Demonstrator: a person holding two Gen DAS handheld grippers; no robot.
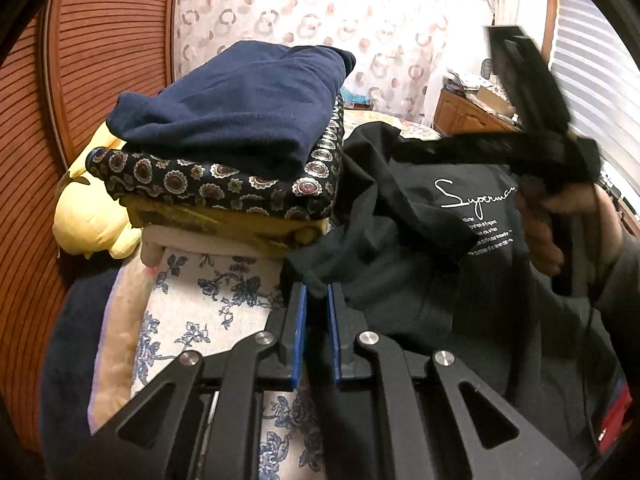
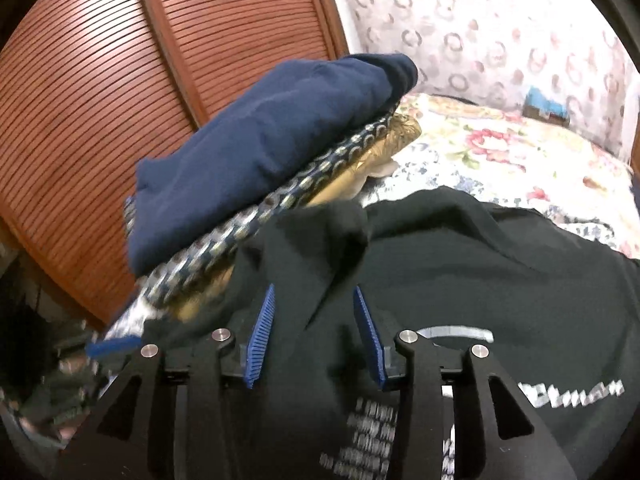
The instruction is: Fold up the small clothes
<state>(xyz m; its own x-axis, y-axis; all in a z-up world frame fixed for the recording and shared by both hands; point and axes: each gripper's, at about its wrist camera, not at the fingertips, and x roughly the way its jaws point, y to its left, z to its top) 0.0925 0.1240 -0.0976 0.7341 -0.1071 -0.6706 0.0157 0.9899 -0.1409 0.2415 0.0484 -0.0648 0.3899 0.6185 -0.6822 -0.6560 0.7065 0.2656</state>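
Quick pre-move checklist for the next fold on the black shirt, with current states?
1. Left gripper pinching an edge of the black shirt: ok.
2. Right gripper open, pads clear of the cloth: ok.
3. Shirt lying flat: not ok, bunched and creased near the left gripper.
4. Folded pile beside the shirt, stacked with the navy piece on top: ok.
5. Shirt clear of the pile: cannot tell, its edge runs right up to it.
6. Bedspread past the shirt bare: ok.
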